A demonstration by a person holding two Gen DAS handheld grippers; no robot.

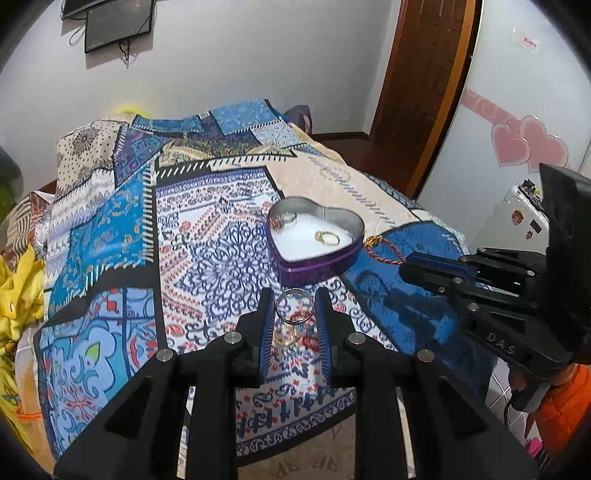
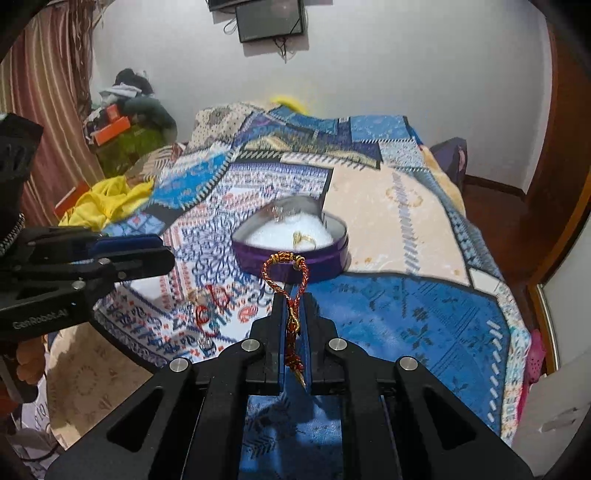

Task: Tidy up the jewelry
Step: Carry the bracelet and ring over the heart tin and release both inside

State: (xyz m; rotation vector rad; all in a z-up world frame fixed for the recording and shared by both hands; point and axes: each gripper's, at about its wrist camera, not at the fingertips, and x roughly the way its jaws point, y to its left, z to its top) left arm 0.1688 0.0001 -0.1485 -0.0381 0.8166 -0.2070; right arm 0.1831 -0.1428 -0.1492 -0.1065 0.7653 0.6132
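Heart-shaped tin (image 1: 317,258): purple wall, white lining, open, resting on the patterned bedspread (image 1: 207,251). Contents: one gold ring (image 1: 327,237) near its right lobe; one silvery ring (image 1: 289,219) against the far left wall, blurred in the right wrist view.

Left gripper (image 1: 294,314): jaws narrowly apart, clamped on a silver ring (image 1: 294,307) held upright between the blue pads, on the near side of the tin. Beneath it, on the bedspread, a small gold-toned item (image 1: 284,335), possibly another ring; partly screened by the pads.

Right gripper (image 2: 293,314): jaws pressed together on a red-and-gold braided cord bracelet (image 2: 286,275), its loop standing up in front of the tin and covering part of the purple wall.

Surroundings: yellow cloth (image 2: 107,201) at the bed's left edge; wall-mounted screen (image 2: 271,20); brown door frame (image 1: 439,92); pink heart decals (image 1: 528,146) on a white panel.
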